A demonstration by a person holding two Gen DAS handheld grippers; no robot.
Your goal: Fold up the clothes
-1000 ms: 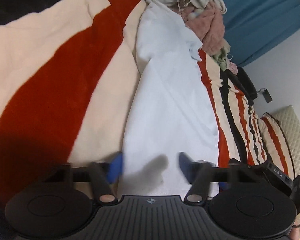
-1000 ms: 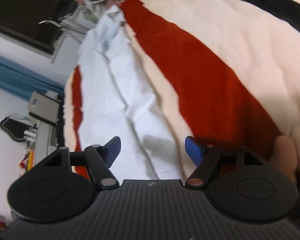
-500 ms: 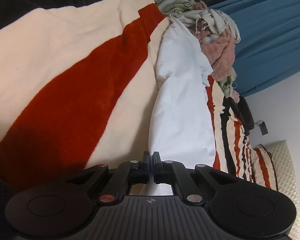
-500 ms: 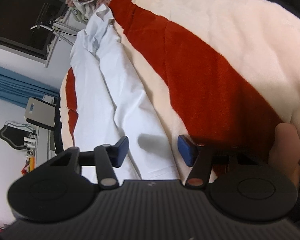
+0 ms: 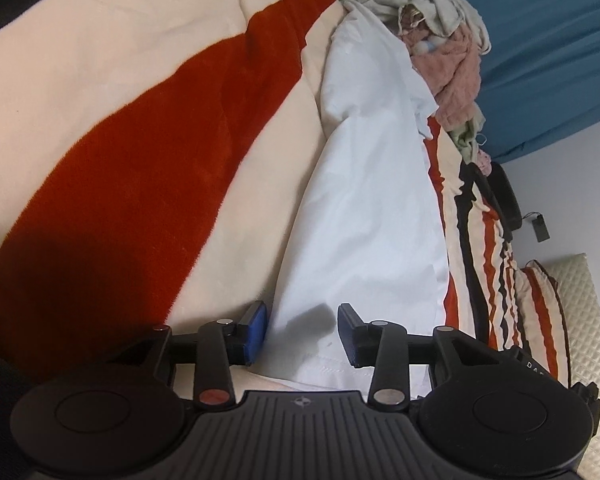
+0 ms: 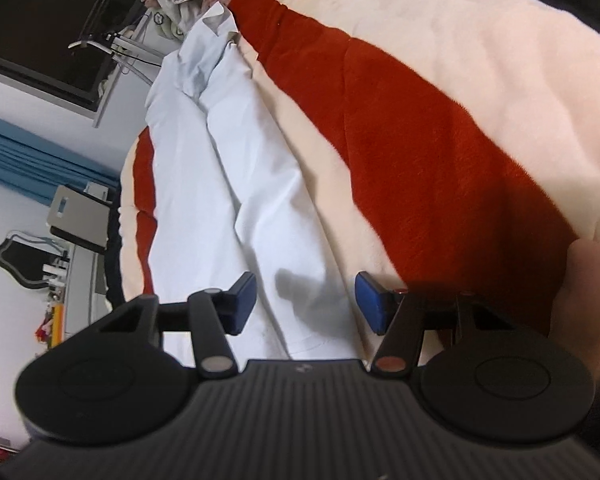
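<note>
My left tool point(image 5: 302, 330) hangs low over the near hem of the white garment point(image 5: 364, 216), its blue pads apart; the jaws have just been opening, and the cloth lies below the gap with neither pad pressing on it. My right tool point(image 6: 306, 302) is likewise spread, hovering over the same hem end of the white garment point(image 6: 236, 184), with the shadow of a finger falling on the cloth between its pads and nothing gripped. A bit of my right hand point(image 6: 592, 280) shows at the edge of that view. The garment is laid out long and narrow on the bed, folded lengthwise, running away from both tools across the striped blanket point(image 5: 148, 128), whose broad cream and red bands lie beside it. At its far end the collar point(image 6: 216, 20) sits rumpled. Just beyond that, touching the top of the garment, is a heap of unfolded clothes point(image 5: 448, 52), pink and pale pieces tangled together. Behind the heap hangs a blue curtain point(image 5: 548, 48), and a quilted cream pillow point(image 5: 580, 320) sits at the side of the bed.
</note>
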